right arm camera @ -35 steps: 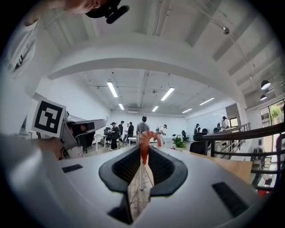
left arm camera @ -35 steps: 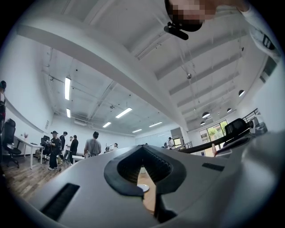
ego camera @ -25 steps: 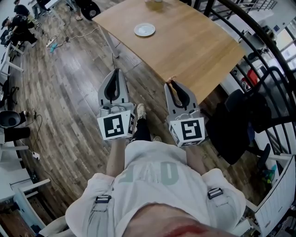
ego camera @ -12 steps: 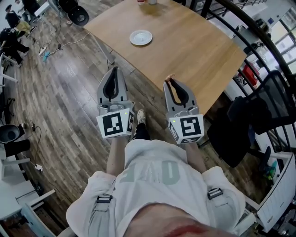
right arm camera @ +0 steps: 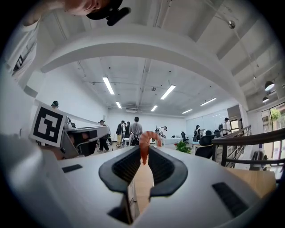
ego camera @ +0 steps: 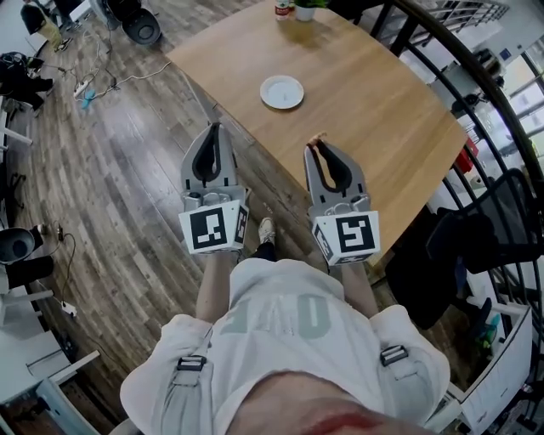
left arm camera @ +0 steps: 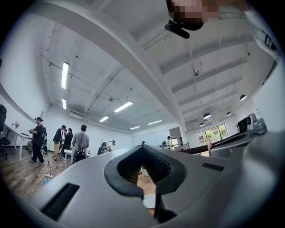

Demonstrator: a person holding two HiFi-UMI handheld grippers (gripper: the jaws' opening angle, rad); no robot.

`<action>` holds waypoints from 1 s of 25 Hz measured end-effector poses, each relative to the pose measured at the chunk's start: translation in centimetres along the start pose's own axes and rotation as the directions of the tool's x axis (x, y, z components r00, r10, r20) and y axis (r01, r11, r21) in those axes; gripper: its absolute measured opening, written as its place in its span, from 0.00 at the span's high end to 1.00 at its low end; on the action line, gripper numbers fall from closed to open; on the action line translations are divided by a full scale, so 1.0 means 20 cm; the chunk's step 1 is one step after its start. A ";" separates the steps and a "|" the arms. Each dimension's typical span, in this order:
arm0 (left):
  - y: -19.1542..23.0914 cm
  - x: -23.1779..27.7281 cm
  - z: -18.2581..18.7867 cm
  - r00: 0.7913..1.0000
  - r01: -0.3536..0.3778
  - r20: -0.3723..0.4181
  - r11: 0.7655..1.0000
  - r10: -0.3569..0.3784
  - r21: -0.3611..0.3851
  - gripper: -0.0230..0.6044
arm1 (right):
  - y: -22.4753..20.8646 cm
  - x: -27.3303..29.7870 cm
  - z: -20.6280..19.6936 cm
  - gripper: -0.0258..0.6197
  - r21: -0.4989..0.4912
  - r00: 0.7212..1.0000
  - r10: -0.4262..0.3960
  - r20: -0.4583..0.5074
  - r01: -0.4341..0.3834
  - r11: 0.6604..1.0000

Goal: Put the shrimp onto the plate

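The person stands at the near corner of the wooden table (ego camera: 374, 93), a gripper in each hand, both held out level and pointing toward it. The right gripper (ego camera: 318, 146) is clenched on the shrimp (ego camera: 316, 140). In the right gripper view the orange, curled body sticks up out of the pinched tips, with its tail end hanging down between the dark pads. That puts the shrimp in the air just over the table's near edge, not resting on anything. The white plate (ego camera: 281, 92) sits on the table further in, toward its left side, well apart from the shrimp and with nothing on it. The left gripper (ego camera: 212, 129) is off the table's left edge, over the plank floor (ego camera: 127, 187). Its jaws are pressed together at the tips and grasp nothing, and through the gap between the pads you only see a strip of tabletop and something white. At the table's far edge stand a red can (ego camera: 283, 8) and a small potted plant (ego camera: 304, 7), side by side. Beyond the table's right side runs a dark railing (ego camera: 476, 76), with a black chair (ego camera: 489, 229) below it. People stand about at the far end of the room past the table.
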State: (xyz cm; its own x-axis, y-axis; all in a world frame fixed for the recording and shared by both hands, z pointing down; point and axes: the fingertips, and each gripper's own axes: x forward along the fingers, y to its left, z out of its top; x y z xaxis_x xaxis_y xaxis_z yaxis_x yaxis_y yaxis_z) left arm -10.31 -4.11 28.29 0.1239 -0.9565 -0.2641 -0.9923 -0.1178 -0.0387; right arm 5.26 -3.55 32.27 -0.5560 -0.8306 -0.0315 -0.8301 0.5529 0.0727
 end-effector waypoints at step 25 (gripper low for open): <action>0.53 0.45 -0.28 0.999 0.025 -0.028 0.995 -0.028 -0.095 0.95 | -0.06 0.72 0.01 0.86 -0.069 0.994 -0.102 -0.039 0.099 0.993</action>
State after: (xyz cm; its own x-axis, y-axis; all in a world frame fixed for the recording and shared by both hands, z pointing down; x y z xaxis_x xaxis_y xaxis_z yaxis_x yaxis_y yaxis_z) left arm -19.74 -15.42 30.91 0.1515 -0.9600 -0.2354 -0.9849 -0.1667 0.0459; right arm -1.79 -16.06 31.63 -0.4666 -0.8845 0.0007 -0.8760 0.4623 0.1375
